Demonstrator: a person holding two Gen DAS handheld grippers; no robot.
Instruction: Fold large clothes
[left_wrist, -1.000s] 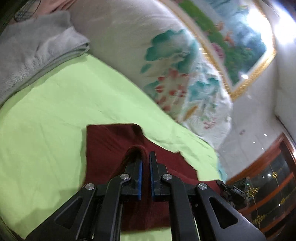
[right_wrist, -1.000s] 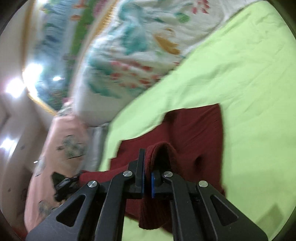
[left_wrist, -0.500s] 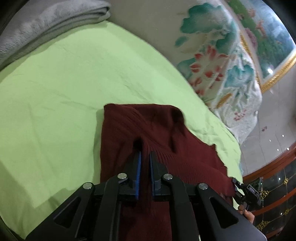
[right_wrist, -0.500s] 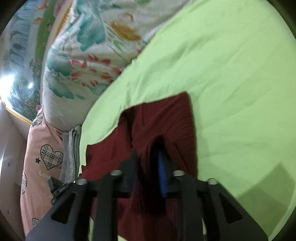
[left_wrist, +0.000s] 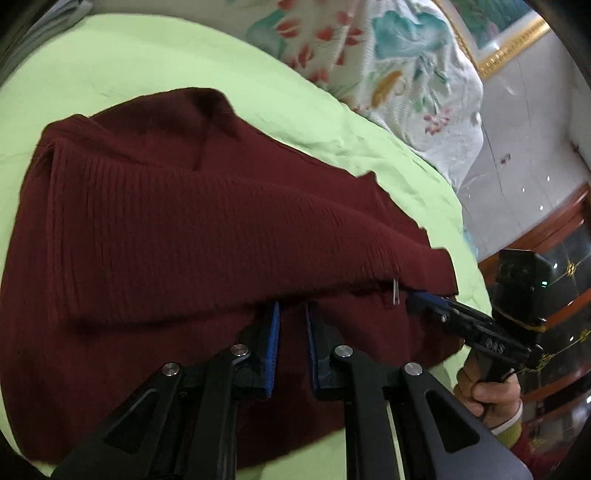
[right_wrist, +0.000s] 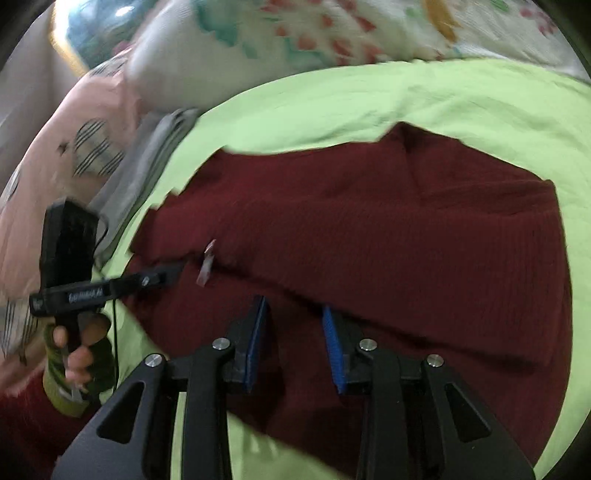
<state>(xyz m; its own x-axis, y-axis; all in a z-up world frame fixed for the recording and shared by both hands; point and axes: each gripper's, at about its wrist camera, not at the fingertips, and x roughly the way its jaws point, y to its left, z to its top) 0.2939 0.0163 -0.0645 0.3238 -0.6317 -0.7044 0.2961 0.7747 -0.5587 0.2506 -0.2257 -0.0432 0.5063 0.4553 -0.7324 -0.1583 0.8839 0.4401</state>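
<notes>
The left tongs (left_wrist: 291, 314) stood with a narrow gap between their blue pads, the tips tucked just under the folded edge of the maroon sweater (left_wrist: 184, 229); whether any cloth sat pinched between them could not be told from either view. The right tongs (right_wrist: 295, 317) stood clearly parted, with a wider gap and nothing between the pads, their tips at the same folded edge. In the left wrist view the right tongs came in from the side, their blue tip touching the sweater's corner, with the person's right hand (left_wrist: 487, 395) wrapped around the handle. In the right wrist view the left tongs reached in from the other side, tip at the fold, gripped by the left hand (right_wrist: 77, 354).

The sweater lay on the green sheet (left_wrist: 147, 62) of the bed, its upper layer folded over the lower one, ribbed knit showing on top. A small tag (right_wrist: 207, 266) hung at the folded edge between the two tongs. A floral quilt (left_wrist: 388, 66) was heaped beyond the sweater, and a pink pillow with striped hearts (right_wrist: 85, 140) lay beside a grey folded blanket (right_wrist: 147, 158).
</notes>
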